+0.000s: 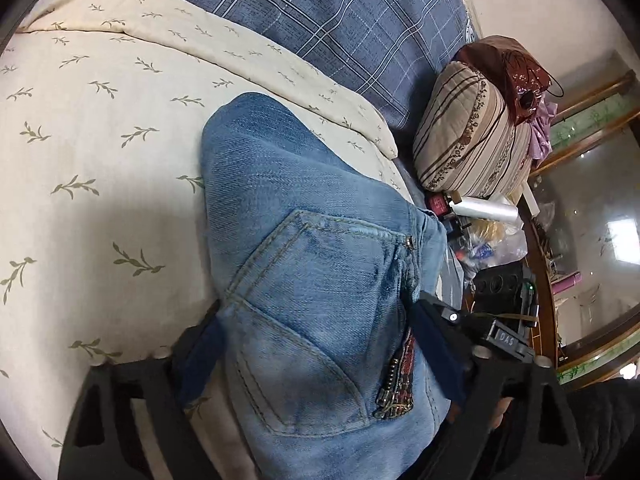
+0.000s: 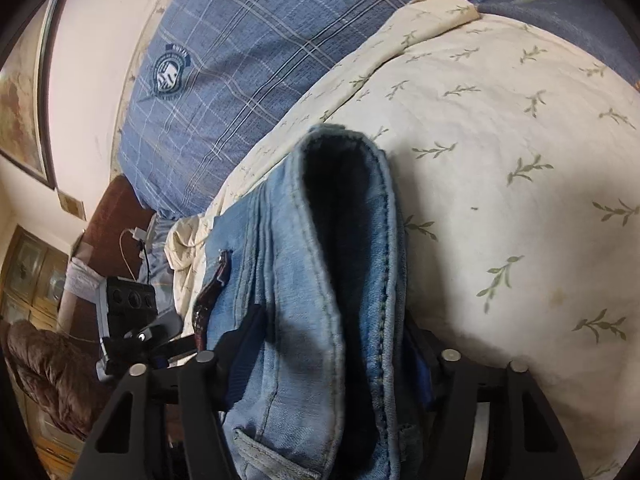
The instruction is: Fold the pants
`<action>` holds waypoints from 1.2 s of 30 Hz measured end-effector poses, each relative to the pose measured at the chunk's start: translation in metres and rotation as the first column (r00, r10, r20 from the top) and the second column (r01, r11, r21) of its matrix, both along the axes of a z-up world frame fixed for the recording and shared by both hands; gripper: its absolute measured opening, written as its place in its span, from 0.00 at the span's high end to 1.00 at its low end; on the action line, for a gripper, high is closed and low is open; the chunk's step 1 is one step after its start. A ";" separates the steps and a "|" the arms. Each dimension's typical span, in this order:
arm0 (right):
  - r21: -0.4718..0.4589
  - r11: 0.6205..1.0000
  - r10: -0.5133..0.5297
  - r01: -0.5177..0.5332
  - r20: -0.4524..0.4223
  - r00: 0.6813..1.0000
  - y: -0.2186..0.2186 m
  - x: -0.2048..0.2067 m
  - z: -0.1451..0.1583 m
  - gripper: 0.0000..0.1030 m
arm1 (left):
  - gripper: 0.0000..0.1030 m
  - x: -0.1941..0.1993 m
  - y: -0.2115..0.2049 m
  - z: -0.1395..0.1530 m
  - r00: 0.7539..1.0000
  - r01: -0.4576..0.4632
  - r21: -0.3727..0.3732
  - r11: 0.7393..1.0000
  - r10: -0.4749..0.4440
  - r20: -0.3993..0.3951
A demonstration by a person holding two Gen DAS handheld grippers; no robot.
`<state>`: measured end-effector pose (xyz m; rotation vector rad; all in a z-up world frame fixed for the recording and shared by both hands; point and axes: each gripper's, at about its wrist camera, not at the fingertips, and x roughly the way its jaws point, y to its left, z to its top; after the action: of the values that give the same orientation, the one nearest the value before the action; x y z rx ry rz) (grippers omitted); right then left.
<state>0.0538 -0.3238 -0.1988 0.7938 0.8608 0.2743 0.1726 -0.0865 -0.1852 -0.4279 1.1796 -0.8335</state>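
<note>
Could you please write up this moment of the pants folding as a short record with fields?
surface: cream bedspread with a leaf print, on a bed
garment: blue jeans, bunched in a folded stack, back pocket facing up in the left view
left gripper: jaws either side of the jeans at the pocket end, pads against the denim
right gripper: jaws either side of the thick folded edge of the jeans
behind: blue plaid bedding
beside bed: striped cushion
fold status: jeans bundled, held from two sides
</note>
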 end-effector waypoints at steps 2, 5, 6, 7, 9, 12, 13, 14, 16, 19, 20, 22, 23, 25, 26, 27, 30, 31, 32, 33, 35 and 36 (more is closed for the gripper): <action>-0.022 1.000 0.002 -0.002 0.000 1.000 0.004 0.001 0.001 0.46 | 0.31 0.000 0.001 0.002 1.000 0.004 0.001 1.000 -0.004 0.015; -0.044 0.999 0.009 -0.008 0.025 1.000 0.010 0.001 0.007 0.51 | 0.43 -0.002 0.000 0.006 0.999 0.003 0.018 1.000 -0.003 0.038; -0.056 0.998 0.013 -0.011 0.036 0.999 0.012 0.000 0.010 0.51 | 0.45 -0.002 0.000 0.007 0.999 0.002 0.016 1.000 -0.003 0.046; -0.072 0.997 0.016 -0.013 0.048 0.999 0.016 0.000 0.013 0.52 | 0.46 -0.002 0.002 0.008 0.999 0.003 0.018 1.000 -0.004 0.053; -0.085 0.996 0.013 -0.008 0.063 0.998 0.019 0.000 0.017 0.53 | 0.48 -0.003 0.004 0.014 0.998 0.002 0.019 1.000 -0.003 0.064; -0.088 0.996 0.011 -0.003 0.094 0.996 0.022 -0.003 0.023 0.53 | 0.49 -0.005 0.008 0.023 0.997 -0.005 0.018 1.000 0.003 0.083; -0.093 0.996 0.013 -0.002 0.111 0.994 0.024 -0.004 0.026 0.54 | 0.49 -0.006 0.011 0.029 0.995 -0.012 0.024 1.000 0.010 0.097; -0.099 0.995 0.018 -0.005 0.125 0.992 0.027 -0.003 0.029 0.54 | 0.49 -0.006 0.014 0.032 0.994 -0.018 0.026 0.999 0.015 0.105; -0.103 0.995 0.033 -0.018 0.146 0.989 0.035 0.001 0.034 0.54 | 0.49 -0.006 0.025 0.043 0.991 -0.038 0.024 0.999 0.034 0.128; -0.089 0.995 0.050 -0.034 0.183 0.982 0.047 0.006 0.042 0.54 | 0.49 -0.004 0.041 0.061 0.984 -0.076 0.031 0.997 0.070 0.161; -0.082 0.996 0.055 -0.039 0.200 0.978 0.051 0.008 0.045 0.54 | 0.49 -0.003 0.047 0.066 0.982 -0.088 0.031 0.996 0.081 0.172; -0.063 0.997 0.064 -0.051 0.232 0.971 0.062 0.015 0.053 0.54 | 0.49 0.001 0.057 0.077 0.976 -0.112 0.037 0.993 0.103 0.191; -0.057 0.997 0.068 -0.056 0.242 0.968 0.066 0.018 0.055 0.54 | 0.49 0.003 0.063 0.082 0.974 -0.123 0.045 0.991 0.112 0.199; -0.041 0.997 0.077 -0.069 0.248 0.966 0.075 0.028 0.058 0.54 | 0.49 0.008 0.071 0.089 0.967 -0.143 0.066 0.987 0.125 0.221; -0.028 0.997 0.083 -0.078 0.250 0.965 0.080 0.033 0.059 0.54 | 0.49 0.011 0.074 0.092 0.965 -0.151 0.077 0.986 0.130 0.229; -0.018 0.996 0.089 -0.087 0.251 0.964 0.085 0.041 0.060 0.54 | 0.49 0.014 0.077 0.094 0.962 -0.159 0.084 0.984 0.135 0.236; -0.026 0.994 0.105 -0.102 0.259 0.960 0.096 0.058 0.064 0.54 | 0.49 0.027 0.090 0.096 0.955 -0.192 0.098 0.976 0.164 0.246; -0.022 0.994 0.108 -0.106 0.261 0.959 0.100 0.066 0.066 0.54 | 0.49 0.030 0.095 0.096 0.954 -0.200 0.099 0.975 0.171 0.245; -0.019 0.994 0.110 -0.109 0.262 0.959 0.103 0.071 0.066 0.54 | 0.49 0.034 0.099 0.095 0.954 -0.206 0.099 0.973 0.177 0.243; -0.016 0.993 0.113 -0.113 0.262 0.958 0.106 0.078 0.065 0.54 | 0.49 0.039 0.101 0.094 0.953 -0.214 0.101 0.972 0.185 0.240; -0.015 0.992 0.123 -0.123 0.252 0.960 0.110 0.088 0.064 0.54 | 0.49 0.046 0.105 0.090 0.952 -0.227 0.106 0.968 0.198 0.235; -0.011 0.992 0.125 -0.126 0.244 0.962 0.112 0.094 0.062 0.54 | 0.49 0.051 0.106 0.086 0.953 -0.233 0.110 0.966 0.204 0.226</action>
<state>0.1475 -0.2119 -0.1370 0.6939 0.6781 0.4773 0.2232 0.0197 -0.0990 -0.3411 0.9634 -0.5863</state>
